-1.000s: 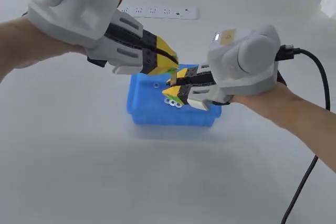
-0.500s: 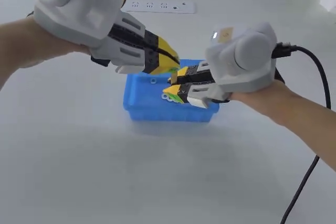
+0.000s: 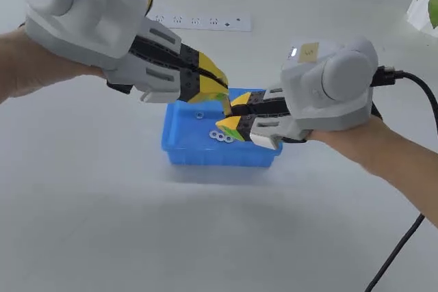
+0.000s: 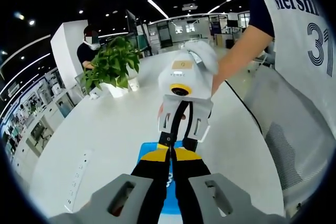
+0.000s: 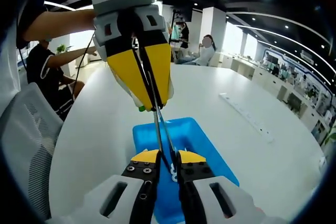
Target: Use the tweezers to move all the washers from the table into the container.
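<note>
The left gripper is reaching in from the upper left in the head view. Its yellow jaws are pressing together on the back end of the tweezers. In the right gripper view the two thin metal legs are running down from that seam. They are passing between the right gripper's own jaws.

The right gripper is coming in from the right. Its jaws are sitting narrow, closing in on the tweezers' legs over the blue container. The tweezers' tip is hiding behind those jaws, so whether it is carrying anything is impossible to tell.

The container is sitting on the white tabletop, right under both grippers. A small cluster of washers is lying inside it by the right gripper's tips. One more washer is lying further back, near the left gripper. The grippers are covering the rest of the container's floor.
</note>
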Motion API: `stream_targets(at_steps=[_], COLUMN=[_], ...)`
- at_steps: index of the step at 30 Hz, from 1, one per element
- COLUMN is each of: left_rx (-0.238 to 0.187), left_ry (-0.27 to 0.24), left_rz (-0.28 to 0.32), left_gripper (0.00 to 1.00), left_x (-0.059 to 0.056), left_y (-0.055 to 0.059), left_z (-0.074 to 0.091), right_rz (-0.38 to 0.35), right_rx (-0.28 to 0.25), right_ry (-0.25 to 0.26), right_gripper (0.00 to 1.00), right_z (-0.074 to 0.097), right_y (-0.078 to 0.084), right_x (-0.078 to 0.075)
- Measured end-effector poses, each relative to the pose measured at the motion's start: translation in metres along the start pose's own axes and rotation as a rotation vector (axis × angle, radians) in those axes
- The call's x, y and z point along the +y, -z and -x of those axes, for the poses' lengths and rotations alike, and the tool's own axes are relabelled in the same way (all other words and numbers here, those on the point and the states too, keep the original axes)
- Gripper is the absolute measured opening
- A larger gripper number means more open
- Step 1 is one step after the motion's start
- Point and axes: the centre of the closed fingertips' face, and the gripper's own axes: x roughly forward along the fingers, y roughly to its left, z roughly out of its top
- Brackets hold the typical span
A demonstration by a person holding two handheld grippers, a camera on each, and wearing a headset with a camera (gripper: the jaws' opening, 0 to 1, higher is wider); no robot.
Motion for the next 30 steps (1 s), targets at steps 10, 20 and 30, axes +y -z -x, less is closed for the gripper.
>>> stream_targets(at_steps=[10,20,30], left_rx=[-0.014,-0.005,0.160], left_ry=[-0.001,0.006,0.021], left_rz=[-0.032,0.042,-0.002], left_gripper=[0.06,0.06,0.05], left_x=[-0.025,-0.066,-0.101], left_y=[-0.011,0.008,0.062], left_z=[0.018,0.015,-0.011], right_rz=[0.077,0.117,0.150], right_rx=[0.009,0.105,0.286], right_ry=[-0.006,-0.053,-0.130], right_gripper=[0.13,0.12,0.10], right_z=[0.032,0.037,0.022], right_y=[-0.014,0.008,0.057], right_x=[0.031,0.062,0.082])
